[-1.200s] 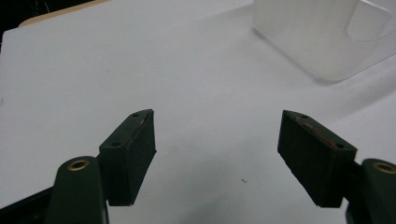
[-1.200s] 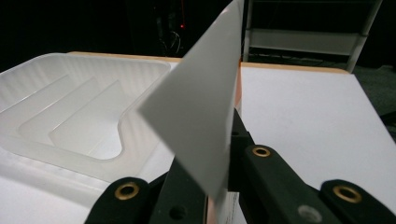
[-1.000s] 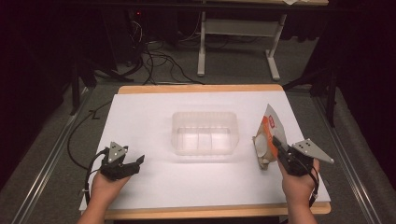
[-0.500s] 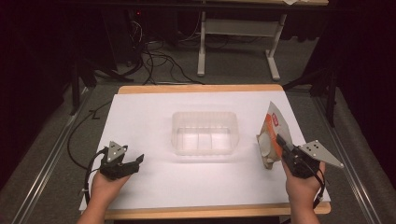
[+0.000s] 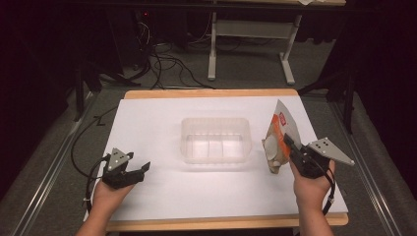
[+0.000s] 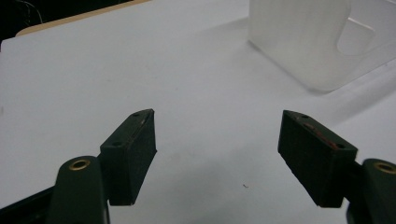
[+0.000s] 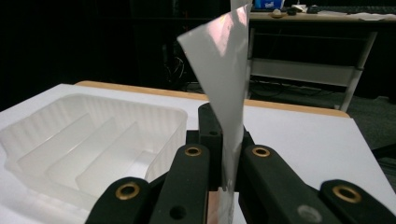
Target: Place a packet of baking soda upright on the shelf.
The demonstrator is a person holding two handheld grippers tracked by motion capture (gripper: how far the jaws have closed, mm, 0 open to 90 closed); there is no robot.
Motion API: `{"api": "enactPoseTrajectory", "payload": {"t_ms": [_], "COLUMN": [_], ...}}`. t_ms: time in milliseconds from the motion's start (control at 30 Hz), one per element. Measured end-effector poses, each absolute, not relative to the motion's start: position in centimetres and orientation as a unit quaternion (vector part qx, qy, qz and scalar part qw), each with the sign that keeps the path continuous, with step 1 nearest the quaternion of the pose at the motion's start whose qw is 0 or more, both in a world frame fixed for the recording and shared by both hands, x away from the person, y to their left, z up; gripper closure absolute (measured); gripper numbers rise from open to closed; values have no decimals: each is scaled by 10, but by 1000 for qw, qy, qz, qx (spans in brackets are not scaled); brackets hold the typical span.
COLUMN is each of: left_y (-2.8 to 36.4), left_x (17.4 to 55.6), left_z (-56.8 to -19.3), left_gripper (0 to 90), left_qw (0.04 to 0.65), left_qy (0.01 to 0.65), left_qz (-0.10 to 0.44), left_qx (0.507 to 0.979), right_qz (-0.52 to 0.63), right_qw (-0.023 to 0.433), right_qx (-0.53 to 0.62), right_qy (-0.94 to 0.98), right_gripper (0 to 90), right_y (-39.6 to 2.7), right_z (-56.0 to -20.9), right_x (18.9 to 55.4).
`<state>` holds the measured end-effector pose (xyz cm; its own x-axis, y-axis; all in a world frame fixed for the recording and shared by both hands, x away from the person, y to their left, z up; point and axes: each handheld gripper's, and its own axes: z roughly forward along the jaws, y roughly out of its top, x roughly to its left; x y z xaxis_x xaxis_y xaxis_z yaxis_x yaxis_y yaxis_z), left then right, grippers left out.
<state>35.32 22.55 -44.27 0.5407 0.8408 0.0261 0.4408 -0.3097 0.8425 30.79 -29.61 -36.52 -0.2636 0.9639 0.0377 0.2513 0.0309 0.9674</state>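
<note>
translucent plastic tray [image 5: 214,140], glossy pouch [image 5: 279,138] — matt white tabletop [image 5: 157,118]

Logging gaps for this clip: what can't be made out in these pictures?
- Pouch: print too small to read in the high view; the right gripper view shows its blank side.
- Pouch bottom: hidden behind the right gripper.
- Tray: cut off by the top and right edges of the left gripper view, above the open left gripper.
- Tray contents: clear plastic, glare; cannot tell.

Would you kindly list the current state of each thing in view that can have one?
Left gripper: open, holding nothing, over the white table.
Right gripper: shut on the pouch.
Pouch: held roughly upright, right of the tray.
Clear plastic tray: empty, upright on the table.
</note>
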Motion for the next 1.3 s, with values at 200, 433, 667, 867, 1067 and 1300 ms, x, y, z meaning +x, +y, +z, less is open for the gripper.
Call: {"api": "enactPoseTrajectory", "payload": {"t_ms": [200,433,667,867,1067,1300], "left_y": [225,224,225,226,227,229], "left_x": [354,351,351,351,350,346], "left_z": [-441,-441,-441,-440,-440,-436], "left_gripper": [280,279,280,279,278,279], "left_qw": [418,419,419,418,421,433], "left_qy": [412,411,414,413,415,418], "left_qz": [241,243,244,245,246,248], "left_qx": [773,772,771,771,768,759], "right_qz": [499,512,529,537,552,563], "right_qw": [359,361,366,364,354,340], "right_qx": [496,487,467,461,451,440], "right_qy": [614,609,607,606,606,612], "right_gripper": [900,900,900,900,900,900], "right_y": [-295,-292,-284,-275,-260,-237], "right_z": [-358,-340,-318,-308,-300,-298], "right_x": [313,316,315,320,329,336]}}
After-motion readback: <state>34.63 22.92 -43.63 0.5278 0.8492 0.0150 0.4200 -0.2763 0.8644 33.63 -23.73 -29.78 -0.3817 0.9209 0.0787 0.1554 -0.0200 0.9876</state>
